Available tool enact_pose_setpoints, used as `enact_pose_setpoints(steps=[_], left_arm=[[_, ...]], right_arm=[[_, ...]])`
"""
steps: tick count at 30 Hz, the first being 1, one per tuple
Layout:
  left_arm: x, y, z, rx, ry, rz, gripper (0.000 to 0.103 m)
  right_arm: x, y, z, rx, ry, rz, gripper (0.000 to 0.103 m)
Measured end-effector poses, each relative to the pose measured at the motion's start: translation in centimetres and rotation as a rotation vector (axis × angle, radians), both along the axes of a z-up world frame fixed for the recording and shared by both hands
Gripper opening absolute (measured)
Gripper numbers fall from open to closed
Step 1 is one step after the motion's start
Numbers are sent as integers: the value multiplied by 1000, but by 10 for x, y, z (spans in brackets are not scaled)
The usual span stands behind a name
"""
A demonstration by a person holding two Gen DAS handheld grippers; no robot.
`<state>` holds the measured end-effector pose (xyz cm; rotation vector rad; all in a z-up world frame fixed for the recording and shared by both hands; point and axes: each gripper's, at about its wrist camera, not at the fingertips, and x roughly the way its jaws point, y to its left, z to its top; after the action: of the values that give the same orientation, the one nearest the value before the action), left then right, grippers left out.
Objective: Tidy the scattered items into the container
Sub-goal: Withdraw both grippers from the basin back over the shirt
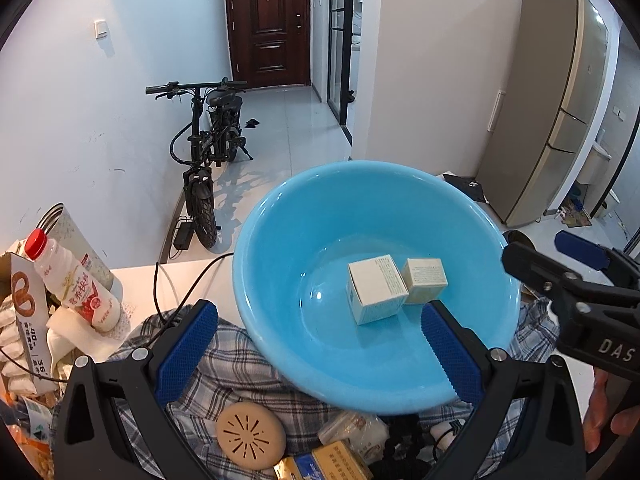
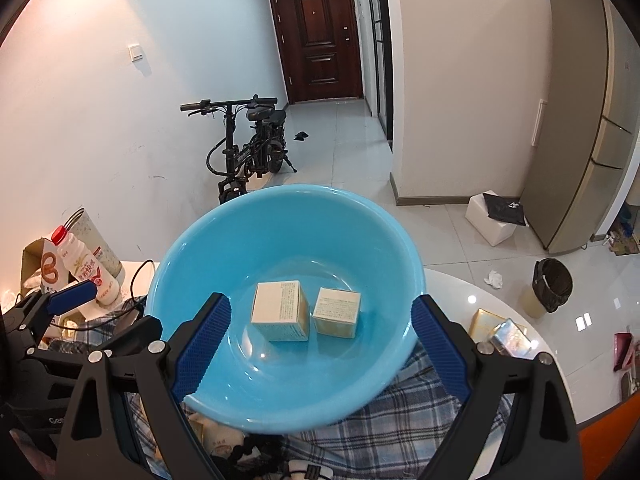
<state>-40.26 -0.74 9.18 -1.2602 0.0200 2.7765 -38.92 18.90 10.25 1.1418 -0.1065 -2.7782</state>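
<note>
White surface (image 2: 460,292) carries a plaid cloth (image 2: 400,412), and on the cloth sits a blue basin (image 2: 224,240). Two small cream boxes lie on the basin floor, just beside each other: the larger box (image 2: 281,312) to the left, the smaller box (image 2: 337,313) to the right. Both show fine print on their top faces, too small to read.

Left gripper (image 1: 320,344) hovers over the basin's near rim, jaws wide and holding nothing. Right gripper (image 2: 320,344) hangs likewise over the near rim, jaws wide and empty; in the left view its black body reads "DAS".

Left of the basin stands a white bottle (image 1: 76,280) with a red cap and a red label in Chinese characters, beside a carton (image 1: 28,312) printed with a pretzel and "36". A tan round disc (image 1: 250,436) with slots lies on the cloth near the camera, next to a yellow pack (image 1: 336,464) whose writing is unreadable.

Beyond the surface, a black e-bike (image 1: 208,148) leans near the wall, a brown door (image 1: 268,24) closes the hallway, and a bin (image 2: 551,285) stands on the tiled floor.
</note>
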Motion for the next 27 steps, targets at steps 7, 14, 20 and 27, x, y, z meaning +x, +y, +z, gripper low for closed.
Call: enact_pose_setpoints(steps=[7, 14, 20, 27], left_arm=[[23, 4, 12, -9, 20, -9, 103], [49, 2, 29, 2, 51, -10, 103], [75, -3, 41, 0, 77, -1, 103], [105, -13, 46, 15, 98, 13, 103]], right_arm=[[20, -1, 14, 1, 22, -8, 91], [48, -8, 33, 15, 64, 7, 91], [68, -7, 38, -1, 71, 8, 91], [94, -7, 42, 0, 83, 11, 91]])
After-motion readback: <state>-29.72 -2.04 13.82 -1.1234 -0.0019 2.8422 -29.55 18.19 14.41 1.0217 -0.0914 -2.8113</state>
